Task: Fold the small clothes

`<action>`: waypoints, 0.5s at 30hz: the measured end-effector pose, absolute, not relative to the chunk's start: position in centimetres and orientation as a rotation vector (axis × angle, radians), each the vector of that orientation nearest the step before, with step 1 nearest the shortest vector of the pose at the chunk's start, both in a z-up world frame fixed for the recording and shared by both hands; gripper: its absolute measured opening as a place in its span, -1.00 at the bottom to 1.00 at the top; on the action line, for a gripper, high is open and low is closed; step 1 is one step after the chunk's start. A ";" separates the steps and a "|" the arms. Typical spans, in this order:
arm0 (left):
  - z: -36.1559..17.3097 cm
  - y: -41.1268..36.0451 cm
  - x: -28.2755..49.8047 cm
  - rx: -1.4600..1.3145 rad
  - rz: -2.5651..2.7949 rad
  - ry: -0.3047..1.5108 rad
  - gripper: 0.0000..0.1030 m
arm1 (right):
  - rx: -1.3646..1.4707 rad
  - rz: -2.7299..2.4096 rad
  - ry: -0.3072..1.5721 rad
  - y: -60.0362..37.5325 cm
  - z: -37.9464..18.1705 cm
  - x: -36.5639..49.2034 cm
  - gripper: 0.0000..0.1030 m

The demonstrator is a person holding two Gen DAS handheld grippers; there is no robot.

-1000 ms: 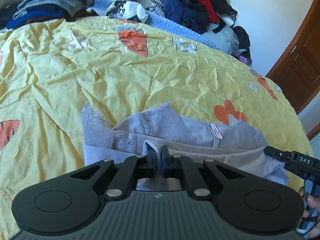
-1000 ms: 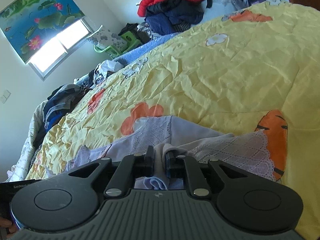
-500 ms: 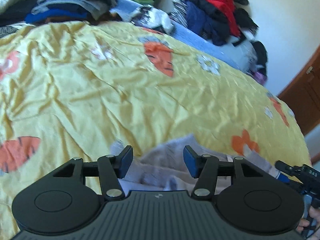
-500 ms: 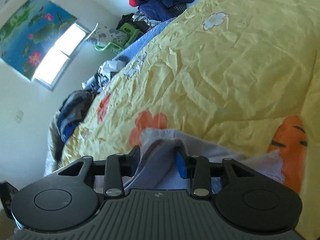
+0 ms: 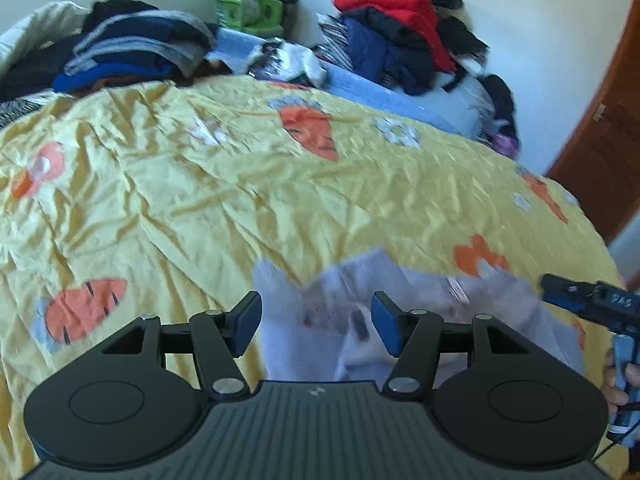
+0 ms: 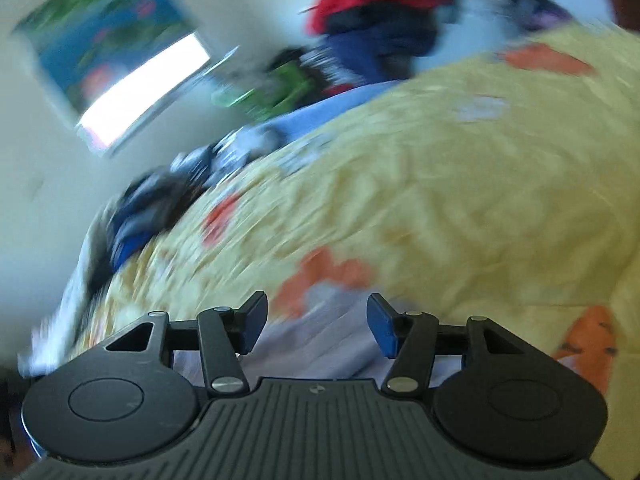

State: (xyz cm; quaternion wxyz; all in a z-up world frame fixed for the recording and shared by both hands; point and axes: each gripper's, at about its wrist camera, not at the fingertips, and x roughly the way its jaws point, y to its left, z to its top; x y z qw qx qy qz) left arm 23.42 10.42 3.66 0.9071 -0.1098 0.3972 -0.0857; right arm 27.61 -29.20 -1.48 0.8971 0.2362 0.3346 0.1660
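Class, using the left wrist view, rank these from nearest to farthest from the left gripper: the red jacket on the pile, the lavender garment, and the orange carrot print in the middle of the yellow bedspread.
1. lavender garment, directly ahead of the left gripper.
2. orange carrot print, mid-bedspread, farther up.
3. red jacket, on the pile by the far wall.

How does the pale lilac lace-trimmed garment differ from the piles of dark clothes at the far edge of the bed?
The pale lilac lace-trimmed garment lies alone and low on the yellow carrot-print bedspread, near the cameras; the piles of dark clothes are heaped high by the wall. It is one light colour; they mix red, navy and black. Both rest on the bed.
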 end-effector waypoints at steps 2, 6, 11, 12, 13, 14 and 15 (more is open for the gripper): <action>3.5 10.5 22.5 -0.238 -0.212 0.845 0.16 | 0.412 0.464 0.725 -26.8 -1.1 26.8 0.18; 2.9 10.3 20.5 -0.274 -0.310 0.886 0.16 | 0.127 0.655 0.779 -21.4 -1.0 24.2 0.15; 1.2 7.5 19.6 -0.228 -0.443 0.958 0.16 | 0.043 0.663 0.811 -19.1 -1.5 23.0 0.12; 0.9 6.9 19.6 -0.202 -0.443 0.962 0.16 | 0.036 0.629 0.803 -19.3 -1.5 23.1 0.12; 0.7 6.4 19.6 -0.175 -0.435 0.963 0.16 | 0.027 0.591 0.786 -19.7 -1.4 23.1 0.12; 0.4 5.8 19.7 -0.151 -0.427 0.963 0.16 | 0.014 0.547 0.761 -20.2 -1.1 23.1 0.13; 0.2 5.5 19.8 -0.144 -0.423 0.962 0.16 | -0.006 0.497 0.727 -20.6 -0.6 23.3 0.14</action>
